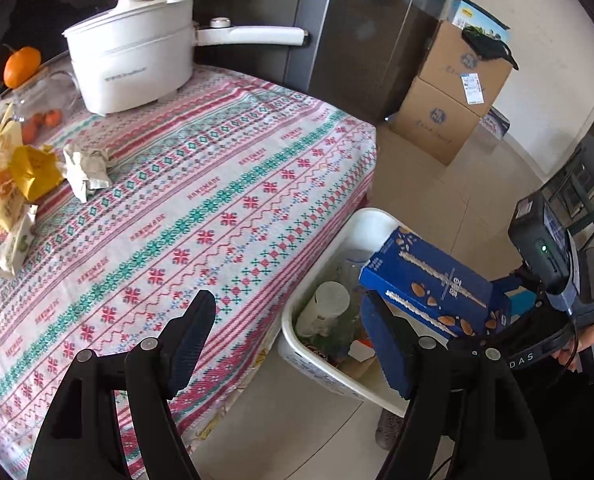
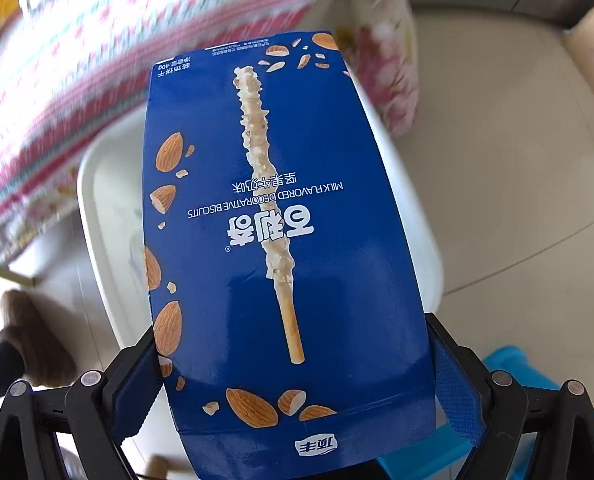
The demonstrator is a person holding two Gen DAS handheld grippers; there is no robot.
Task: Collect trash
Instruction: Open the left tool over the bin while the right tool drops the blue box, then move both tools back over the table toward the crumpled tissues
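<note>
One white bin [image 1: 297,344] stands on the floor beside the table [image 1: 217,184], holding a clear plastic cup [image 1: 325,306] and other mixed rubbish. The right gripper [image 2: 293,364] is clamped on the sides of one blue biscuit box [image 2: 281,240], held over the bin. The left gripper [image 1: 293,324] hangs wide apart and empty, while one crumpled paper [image 1: 87,168] and two yellow wrappers [image 1: 21,172] lie on the table.
</note>
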